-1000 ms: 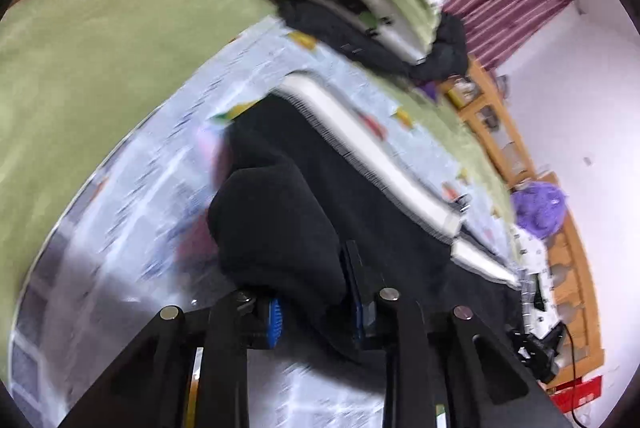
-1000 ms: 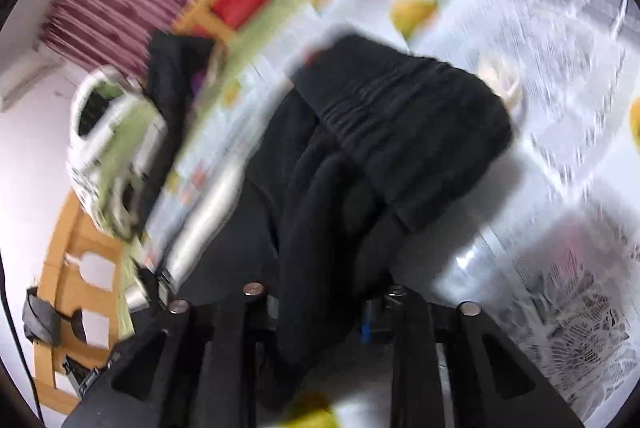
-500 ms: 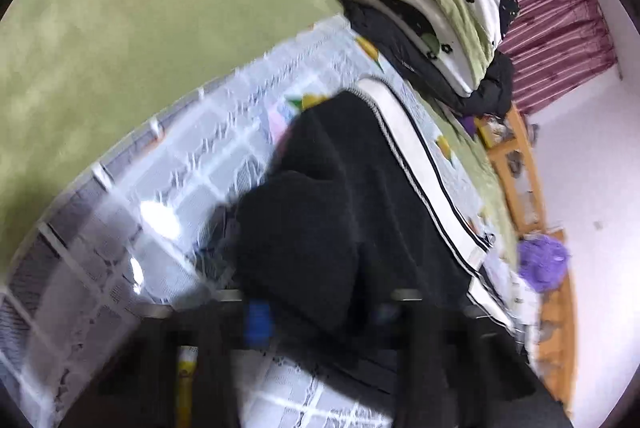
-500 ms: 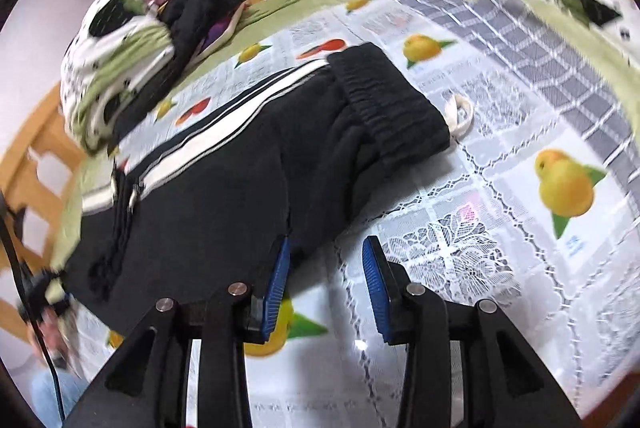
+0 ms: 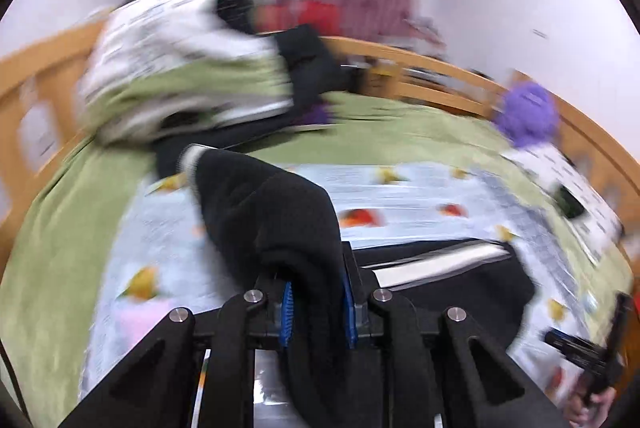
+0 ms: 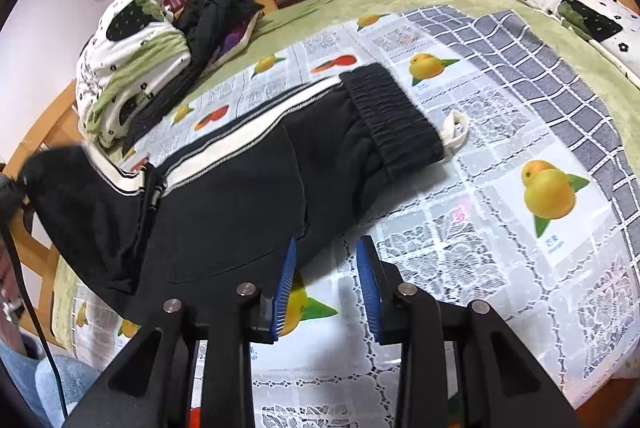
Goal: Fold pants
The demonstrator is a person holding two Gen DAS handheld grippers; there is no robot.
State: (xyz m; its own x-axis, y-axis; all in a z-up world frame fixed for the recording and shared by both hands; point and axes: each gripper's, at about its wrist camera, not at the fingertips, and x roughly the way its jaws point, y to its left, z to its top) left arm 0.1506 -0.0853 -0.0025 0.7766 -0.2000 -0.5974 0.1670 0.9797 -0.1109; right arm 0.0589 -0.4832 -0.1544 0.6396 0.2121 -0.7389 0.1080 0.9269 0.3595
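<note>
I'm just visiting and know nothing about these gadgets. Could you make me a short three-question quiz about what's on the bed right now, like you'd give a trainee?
1. True or false: the left gripper is clamped on black fabric of the pants.
2. What lies between the blue pads of the right gripper?
A. the waistband
B. nothing, only the tablecloth below
C. the purple plush toy
3. Fill in: the white drawstring loop pokes out beside the pants' ribbed ____.

Key:
1. True; a fold of the pants is pinched and lifted off the fruit-print tablecloth.
2. B; its jaws stand open just off the pants' edge.
3. waistband.
</note>
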